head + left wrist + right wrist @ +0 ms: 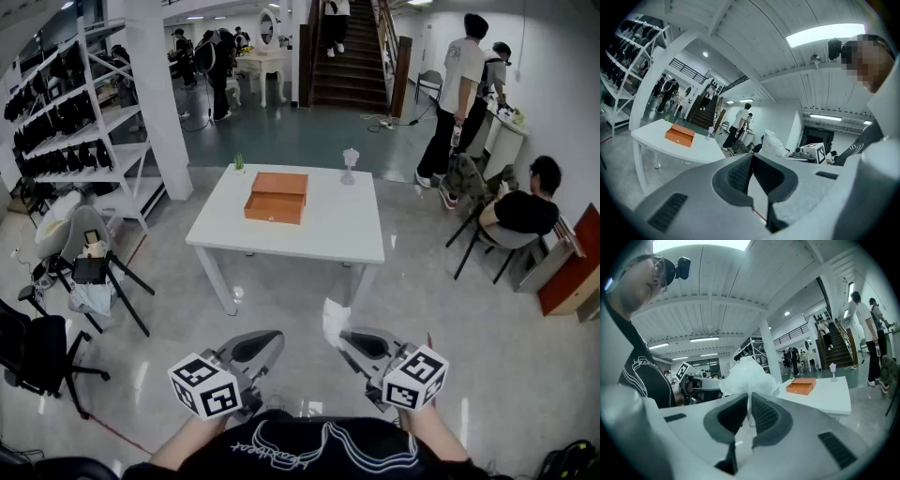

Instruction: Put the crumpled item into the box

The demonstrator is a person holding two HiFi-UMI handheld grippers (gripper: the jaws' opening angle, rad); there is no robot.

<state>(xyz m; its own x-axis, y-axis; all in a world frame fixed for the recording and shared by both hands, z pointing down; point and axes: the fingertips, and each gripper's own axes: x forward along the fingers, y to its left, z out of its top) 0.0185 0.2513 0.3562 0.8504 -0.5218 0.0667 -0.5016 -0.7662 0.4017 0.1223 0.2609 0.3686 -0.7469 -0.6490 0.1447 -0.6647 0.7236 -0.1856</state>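
An orange box point(277, 197) with its drawer slid open sits on the white table point(319, 234), well ahead of me across the floor. My right gripper point(343, 338) is shut on a white crumpled item point(333, 318), and I hold it low in front of my body. In the right gripper view the crumpled item point(748, 376) puffs up above the pinching jaws of the right gripper point(749, 398), with the orange box point(801, 386) beyond. My left gripper point(273, 340) is beside it, shut and empty. The left gripper view shows its jaws touching, with the left gripper point(752, 158) pointing towards the orange box point(679, 134).
A small green plant point(239, 162) and a white ornament point(350, 165) stand at the table's far edge. A pillar point(161, 94) and shelving point(75, 122) rise at the left, with chairs point(89, 267) near them. Two people stand at the back right point(461, 89). One person sits point(525, 211).
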